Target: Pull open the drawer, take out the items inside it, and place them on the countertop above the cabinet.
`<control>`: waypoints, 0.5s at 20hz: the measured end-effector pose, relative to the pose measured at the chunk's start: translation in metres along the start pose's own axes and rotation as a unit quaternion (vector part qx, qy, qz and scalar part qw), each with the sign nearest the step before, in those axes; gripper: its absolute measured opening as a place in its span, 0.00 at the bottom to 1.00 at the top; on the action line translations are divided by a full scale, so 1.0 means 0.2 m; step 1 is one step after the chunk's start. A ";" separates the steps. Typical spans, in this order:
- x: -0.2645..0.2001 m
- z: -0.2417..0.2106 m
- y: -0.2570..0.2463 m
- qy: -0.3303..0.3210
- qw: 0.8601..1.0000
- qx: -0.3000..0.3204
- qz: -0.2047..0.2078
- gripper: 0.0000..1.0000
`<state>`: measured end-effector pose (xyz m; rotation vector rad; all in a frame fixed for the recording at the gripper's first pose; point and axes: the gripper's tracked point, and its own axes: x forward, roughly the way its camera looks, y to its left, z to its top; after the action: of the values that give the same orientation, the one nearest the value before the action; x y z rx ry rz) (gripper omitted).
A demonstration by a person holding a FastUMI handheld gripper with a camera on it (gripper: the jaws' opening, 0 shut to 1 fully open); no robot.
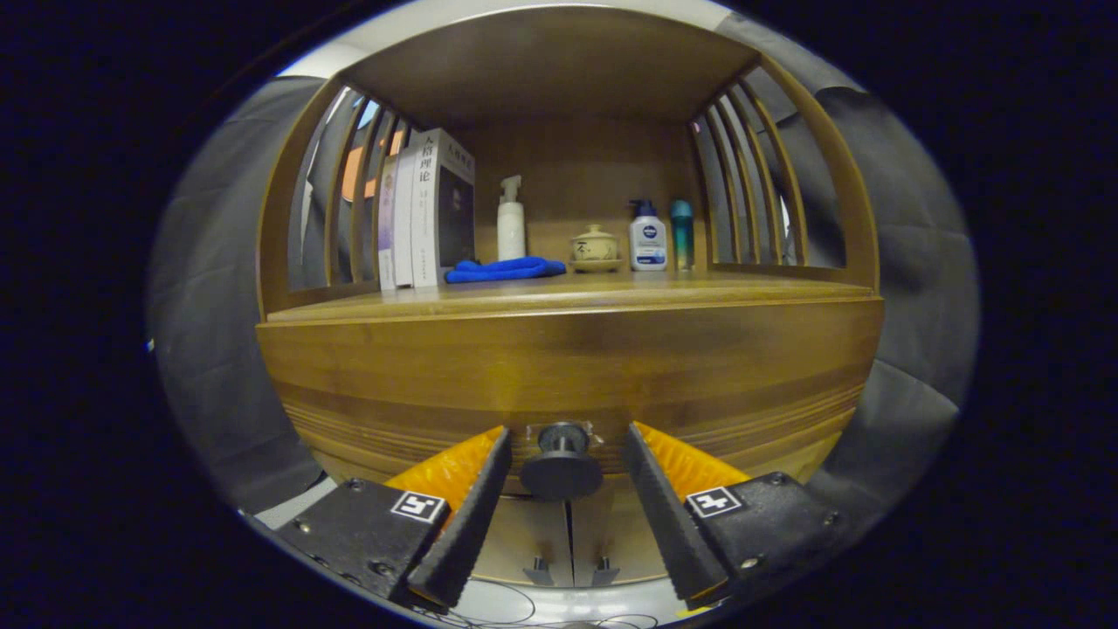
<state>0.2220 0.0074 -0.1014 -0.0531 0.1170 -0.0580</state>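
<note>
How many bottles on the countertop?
3. A spray bottle stands behind the blue cloth; a pump bottle and a teal bottle stand side by side right of the lidded pot. The books may hide more.

- A wooden cabinet (568,367) is filling the booth, slatted sides (751,192) standing at three and nine o'clock.
- Grey cloth (917,288) is hanging behind.
- Pale floor (559,603) is showing at six o'clock.

My gripper (563,441) straddles the drawer knob (562,467) at lower centre; books (425,210) stand upper left on the countertop (559,297), bottles (648,236) upper right.
</note>
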 end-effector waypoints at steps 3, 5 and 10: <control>-0.03 -0.02 0.02 -0.003 1.000 -0.005 -0.011 0.63; -0.04 -0.02 0.02 0.007 1.000 0.013 -0.012 0.47; -0.05 -0.03 0.03 0.018 1.000 0.009 0.002 0.37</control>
<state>0.2124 0.0127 -0.1056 -0.0333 0.1521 -0.0562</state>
